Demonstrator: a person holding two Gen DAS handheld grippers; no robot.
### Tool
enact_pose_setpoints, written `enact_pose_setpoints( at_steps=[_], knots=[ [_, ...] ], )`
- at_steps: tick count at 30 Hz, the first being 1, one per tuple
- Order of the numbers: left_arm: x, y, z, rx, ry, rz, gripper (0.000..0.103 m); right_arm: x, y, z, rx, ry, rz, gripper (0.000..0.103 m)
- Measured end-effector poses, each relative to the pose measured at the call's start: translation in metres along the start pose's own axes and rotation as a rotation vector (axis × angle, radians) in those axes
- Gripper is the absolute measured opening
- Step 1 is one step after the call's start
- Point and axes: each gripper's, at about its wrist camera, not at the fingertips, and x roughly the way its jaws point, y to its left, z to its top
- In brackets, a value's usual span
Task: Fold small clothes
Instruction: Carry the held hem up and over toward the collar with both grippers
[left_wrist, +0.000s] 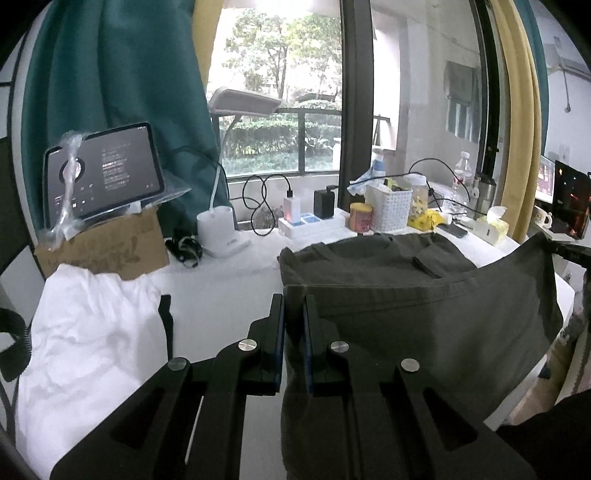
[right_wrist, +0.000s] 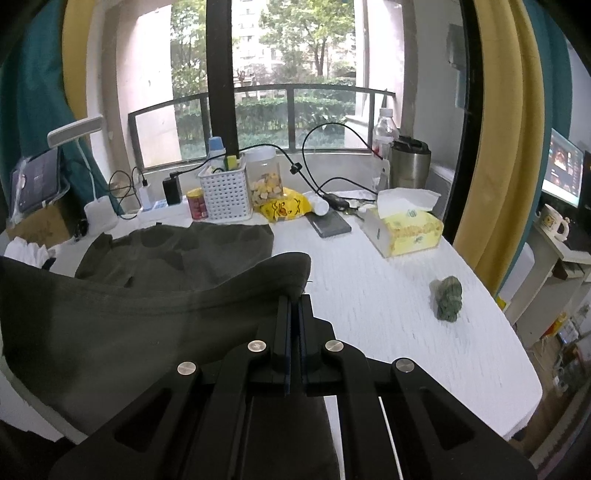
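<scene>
Both grippers are pinched down on the same dark olive T-shirt (left_wrist: 424, 314), one at each end of its near hem. The left gripper (left_wrist: 293, 306) has its jaws nearly together, with only the cloth's thickness between the blue-edged pads, and the hem corner runs down between them. The right gripper (right_wrist: 294, 306) is squeezed tight, with the other corner of the hem caught at its fingertips and a fold of fabric bulging up just above them.

Between the two grips the bottom half of the shirt is lifted off the white table (right_wrist: 388, 295) and hangs as a loose, sagging sheet. The upper part, with its collar and sleeves, lies flat on the table farther back, toward the window. In the left wrist view the far corner of the lifted hem reaches a dark shape at the right edge, which looks like the other gripper, though it is too cut off to be sure.

A crumpled white garment (left_wrist: 92, 325) lies on the table to the left of the shirt. A small green bundle (right_wrist: 447, 297) sits well apart on the right, and a yellow tissue box (right_wrist: 406, 229) stands beyond it.
</scene>
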Motion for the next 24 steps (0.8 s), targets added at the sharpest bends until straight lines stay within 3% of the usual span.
enact_pose_setpoints(
  at_steps=[16, 24],
  knots=[
    [0.034, 0.010, 0.028, -0.002, -0.005, 0.022, 0.007, 0.040, 0.001, 0.034, 0.000, -0.003, 0.013, 0.004],
    [0.052, 0.017, 0.044, -0.027, -0.043, 0.040, 0.007, 0.063, 0.006, 0.049, -0.003, -0.010, 0.029, 0.004]
  ],
)
